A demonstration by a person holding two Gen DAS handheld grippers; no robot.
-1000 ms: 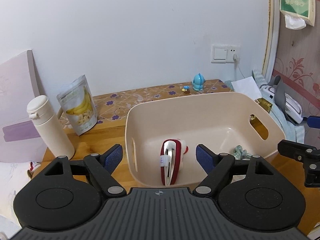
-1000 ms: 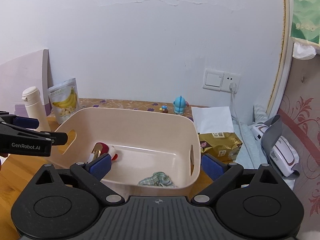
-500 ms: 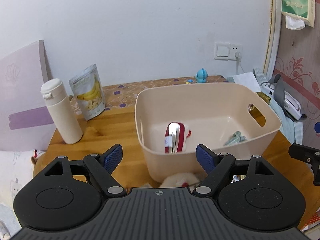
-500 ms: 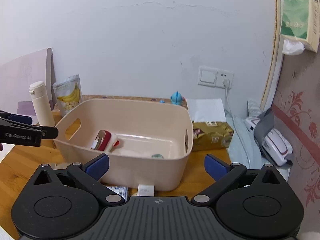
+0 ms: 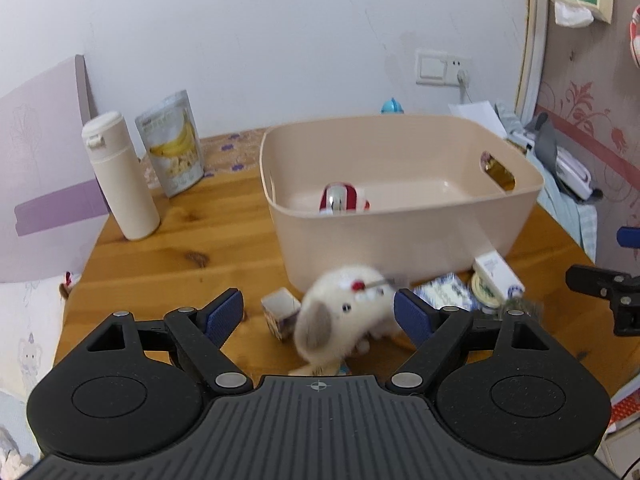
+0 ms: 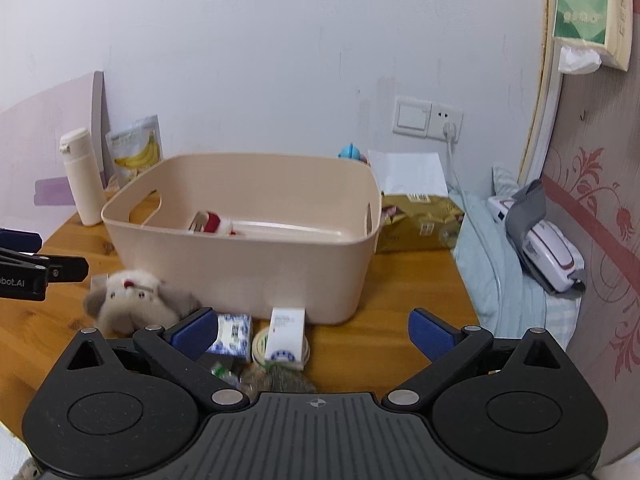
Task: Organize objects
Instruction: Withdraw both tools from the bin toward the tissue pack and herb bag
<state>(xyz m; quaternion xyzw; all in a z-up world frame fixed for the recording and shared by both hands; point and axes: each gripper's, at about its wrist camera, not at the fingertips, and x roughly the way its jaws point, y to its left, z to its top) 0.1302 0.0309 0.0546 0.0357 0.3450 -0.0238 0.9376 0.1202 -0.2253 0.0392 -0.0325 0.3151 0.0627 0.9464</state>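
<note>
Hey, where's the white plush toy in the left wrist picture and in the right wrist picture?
Left wrist view: the white plush toy lies low in the middle, in front of the beige bin.
Right wrist view: it lies low on the left, beside the bin's near left corner.
Shared landmark: the beige bin; the toy lies outside it on the wooden table in both.

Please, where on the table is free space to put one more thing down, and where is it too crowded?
Free: the bare wood between the bottle and the bin, and the table to the right of the bin, before the gold pack. Crowded: in front of the bin, around the plush and white box.
</note>
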